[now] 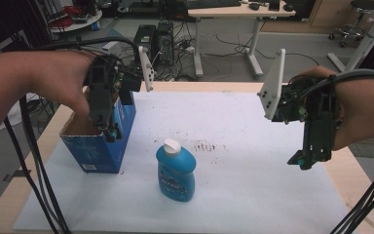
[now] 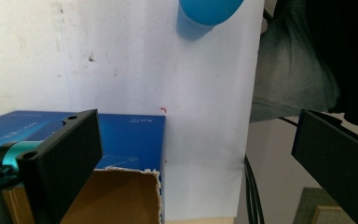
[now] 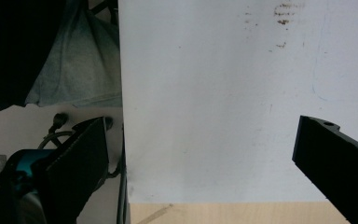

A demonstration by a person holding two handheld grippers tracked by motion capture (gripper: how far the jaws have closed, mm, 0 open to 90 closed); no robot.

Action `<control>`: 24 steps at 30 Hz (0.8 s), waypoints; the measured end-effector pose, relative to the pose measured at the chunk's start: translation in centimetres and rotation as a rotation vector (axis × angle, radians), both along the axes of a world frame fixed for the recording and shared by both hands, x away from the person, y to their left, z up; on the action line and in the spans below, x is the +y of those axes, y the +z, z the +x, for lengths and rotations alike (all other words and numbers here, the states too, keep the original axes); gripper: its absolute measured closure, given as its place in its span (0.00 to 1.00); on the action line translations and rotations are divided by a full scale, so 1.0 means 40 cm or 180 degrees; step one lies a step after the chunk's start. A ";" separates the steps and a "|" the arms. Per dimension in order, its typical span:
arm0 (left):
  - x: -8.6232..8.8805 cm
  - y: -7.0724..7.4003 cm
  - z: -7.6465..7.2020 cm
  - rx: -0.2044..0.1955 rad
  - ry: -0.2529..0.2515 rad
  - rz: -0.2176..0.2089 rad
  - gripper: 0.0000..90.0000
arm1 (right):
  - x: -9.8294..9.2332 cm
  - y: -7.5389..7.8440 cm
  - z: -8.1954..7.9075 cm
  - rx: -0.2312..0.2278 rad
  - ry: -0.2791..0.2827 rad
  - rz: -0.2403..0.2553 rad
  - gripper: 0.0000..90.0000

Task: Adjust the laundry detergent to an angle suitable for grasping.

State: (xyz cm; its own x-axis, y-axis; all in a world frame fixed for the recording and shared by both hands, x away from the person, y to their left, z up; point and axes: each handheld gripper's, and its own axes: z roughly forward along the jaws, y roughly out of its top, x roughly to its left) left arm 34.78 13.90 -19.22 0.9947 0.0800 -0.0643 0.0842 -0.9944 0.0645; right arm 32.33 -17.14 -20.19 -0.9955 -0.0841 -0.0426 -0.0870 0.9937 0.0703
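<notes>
While the left gripper (image 1: 111, 132) is hanging over the open top of the blue carton (image 1: 100, 146), its jaws are standing wide apart and gripping nothing; in the left gripper view one jaw is showing above the carton's torn cardboard rim and the other well out to the side, past the sheet's edge.

Item, blue carton: standing upright at the left side of the white sheet (image 1: 233, 146), top flaps open, brown inside showing.

Item, blue bottle (image 1: 176, 170): lying on the sheet just right of the carton and apart from it, white cap (image 1: 172, 146) pointing away from the person. In the left gripper view its blue body (image 2: 205, 14) is showing at the top edge.

Item, right gripper (image 1: 302, 161): being held in the air over the right part of the sheet, well apart from bottle and carton, pointing downward. Its jaws are standing wide apart in the right gripper view, with bare sheet between them.

Item, white sheet: covering most of the wooden table (image 1: 355, 165), carrying a patch of brownish stains (image 1: 204, 145) near the bottle's cap.
</notes>
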 end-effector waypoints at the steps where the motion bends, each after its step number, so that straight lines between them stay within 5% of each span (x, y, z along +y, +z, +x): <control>1: -0.001 -0.006 -0.002 0.0023 0.0000 0.0002 0.02 | 0.000 0.005 0.012 0.0030 0.0003 -0.0021 0.03; 11: -0.007 -0.040 0.008 0.0112 0.0068 0.0049 0.02 | 0.010 0.016 0.051 0.0050 -0.0015 -0.0036 0.03; 24: -0.019 -0.062 0.012 0.0033 0.0012 0.0088 0.02 | 0.003 -0.006 0.049 0.0011 -0.0040 -0.0035 0.03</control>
